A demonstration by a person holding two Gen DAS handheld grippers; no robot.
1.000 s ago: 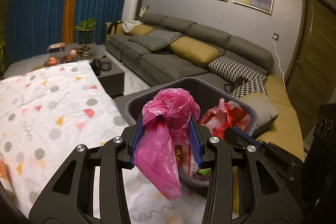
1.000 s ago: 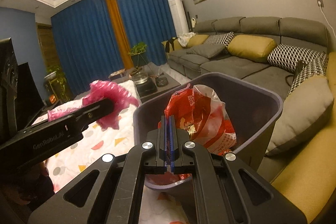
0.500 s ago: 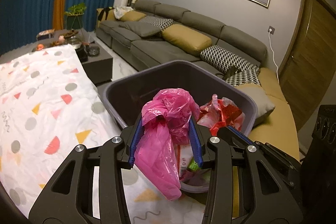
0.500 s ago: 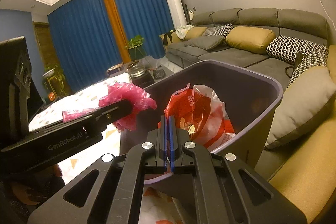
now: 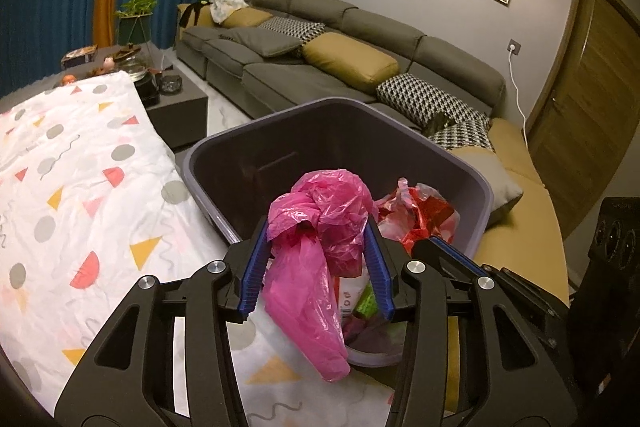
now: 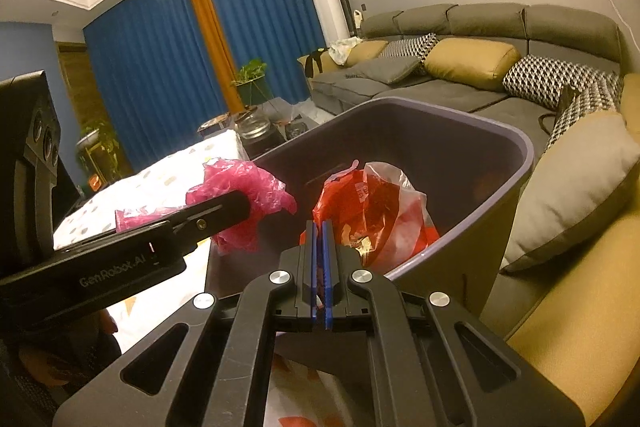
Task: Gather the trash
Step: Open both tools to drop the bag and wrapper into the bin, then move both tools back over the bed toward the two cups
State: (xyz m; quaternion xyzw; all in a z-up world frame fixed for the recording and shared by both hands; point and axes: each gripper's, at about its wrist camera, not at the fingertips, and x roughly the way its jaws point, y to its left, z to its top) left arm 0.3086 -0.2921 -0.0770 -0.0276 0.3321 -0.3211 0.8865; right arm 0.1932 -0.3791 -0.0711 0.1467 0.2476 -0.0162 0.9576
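**Pink bag now at the bin's near rim, both grippers loaded**

Sofa (image 5: pixel 360 39), grey with mustard and houndstooth cushions, runs 11 to 2 o'clock in the left wrist view; vs a second ago it sits higher and further back in frame as the camera has closed on the bin. Patterned tablecloth (image 5: pixel 72 187) fills 8 to 10 o'clock, less of it showing than before.

Purple-grey trash bin (image 5: pixel 224 151) dead centre, bigger in frame than earlier, far rim at 12. It stands at the tablecloth's edge, sofa behind it.

Left gripper (image 5: pixel 316 227): blue fingers part open, clamped either side of a crumpled pink plastic bag (image 5: pixel 316 247), tail hanging down at 6. Earlier it was short of the bin, over the cloth; now the bunched top sits over the near rim. Right wrist view agrees: pink bag (image 6: pixel 244 203) at 9 o'clock, touching the bin's left edge.

Right gripper (image 6: pixel 318 227): fingers pinched almost fully together on the red-and-white plastic bag (image 6: pixel 376 211), which sits inside the bin, same grip as before.
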